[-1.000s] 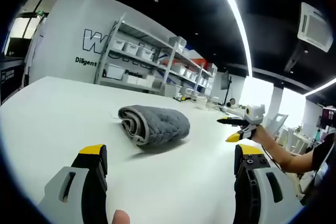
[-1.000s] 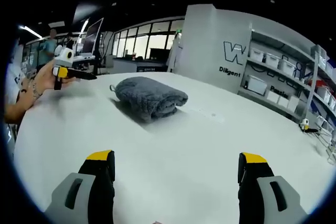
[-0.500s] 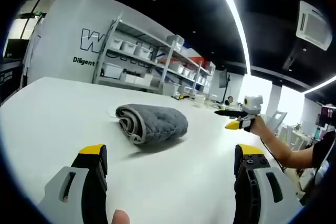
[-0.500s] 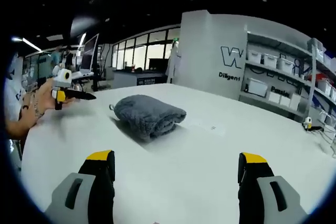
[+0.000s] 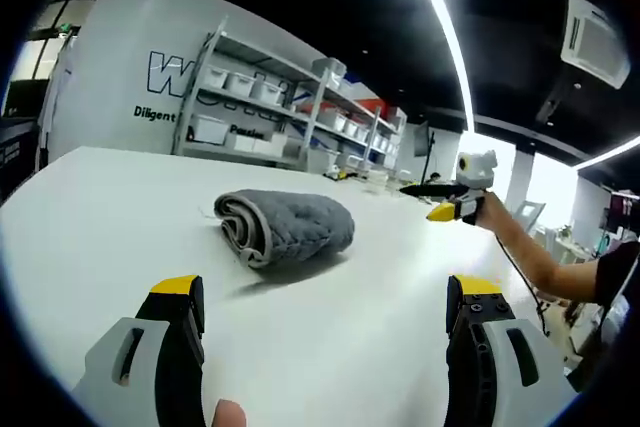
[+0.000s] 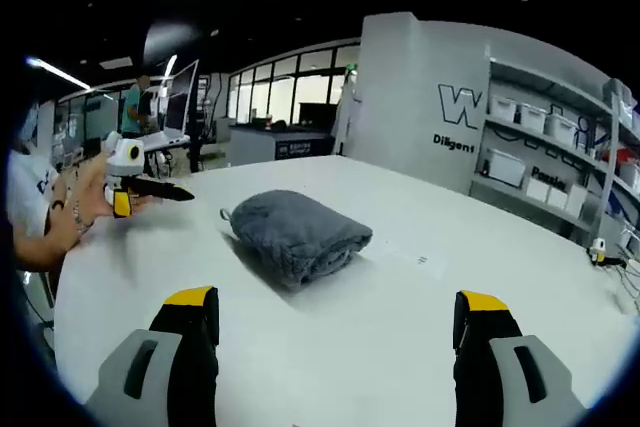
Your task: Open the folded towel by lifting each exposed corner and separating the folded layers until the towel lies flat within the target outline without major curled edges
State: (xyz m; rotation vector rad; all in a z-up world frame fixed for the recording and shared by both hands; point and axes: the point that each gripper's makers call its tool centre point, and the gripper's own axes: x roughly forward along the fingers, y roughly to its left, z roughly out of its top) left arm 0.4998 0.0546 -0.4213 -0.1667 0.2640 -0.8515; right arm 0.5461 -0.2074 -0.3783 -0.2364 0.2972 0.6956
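Right gripper (image 5: 440, 200) rose slightly; both grippers' jaws wide apart, empty. Folded towel (image 5: 285, 226) on table (image 5: 90, 207); shelves (image 5: 270, 112) behind.

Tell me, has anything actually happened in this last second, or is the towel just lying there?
Not much. The right gripper has risen a little above the table, and both cameras shifted slightly. Nothing was taken hold of: the folded grey towel lies untouched, and the left gripper stays beside it.
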